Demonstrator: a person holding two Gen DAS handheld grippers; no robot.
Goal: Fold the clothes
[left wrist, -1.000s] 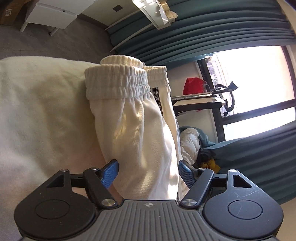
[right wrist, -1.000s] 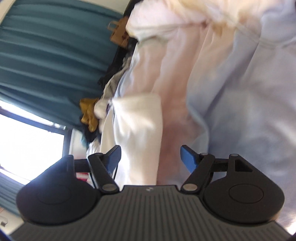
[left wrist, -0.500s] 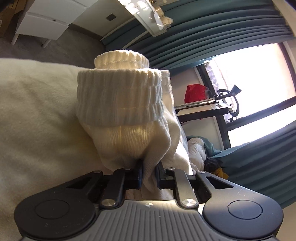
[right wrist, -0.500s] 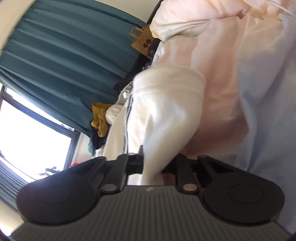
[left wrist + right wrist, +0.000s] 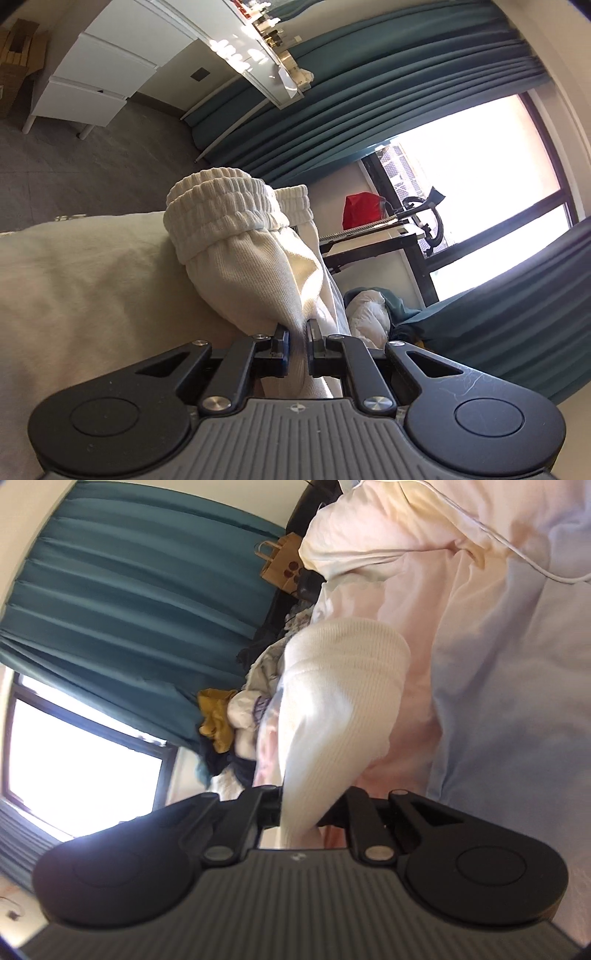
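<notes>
A: What's the setting?
B: A cream bed (image 5: 81, 295), teal curtains (image 5: 369, 110), a white drawer unit (image 5: 92, 85) on grey floor.

A: And the tongs?
B: Both tilt slightly downward. The left tongs (image 5: 297, 345) pinch the cream trousers (image 5: 258, 273) near the ribbed waistband; the right tongs (image 5: 299, 812) clamp the same garment over the bed.

Cream bed cover (image 5: 92, 295), white knit garment (image 5: 255, 280) on it

Teal curtains (image 5: 388, 99) hang beside a bright window (image 5: 491, 177) that floods the room with daylight. A white drawer unit (image 5: 92, 77) stands on grey floor (image 5: 92, 166). A brown paper bag (image 5: 282, 565) sits near the curtains.
</notes>
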